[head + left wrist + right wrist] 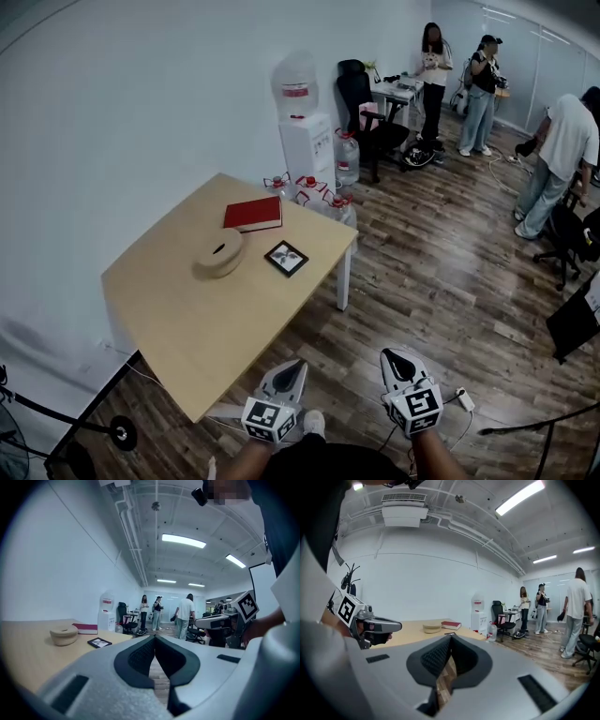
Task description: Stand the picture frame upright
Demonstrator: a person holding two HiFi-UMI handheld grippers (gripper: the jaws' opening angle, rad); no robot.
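Note:
A small black picture frame (286,258) lies flat on the light wooden table (187,319), near its right edge; it also shows in the left gripper view as a dark picture frame (99,642). Both grippers are held low, off the table, close to my body. My left gripper (292,366) is shut with nothing in it, tips meeting at the left gripper (154,637). My right gripper (393,357) is shut and empty too, its tips touching at the right gripper (451,636). The frame is well ahead of both.
A red book (253,215) and a round tan holder (219,253) lie on the table behind the frame. A water dispenser (305,131) and bottles (323,195) stand past the table's far corner. Several people (562,159), chairs and a desk fill the room's far right.

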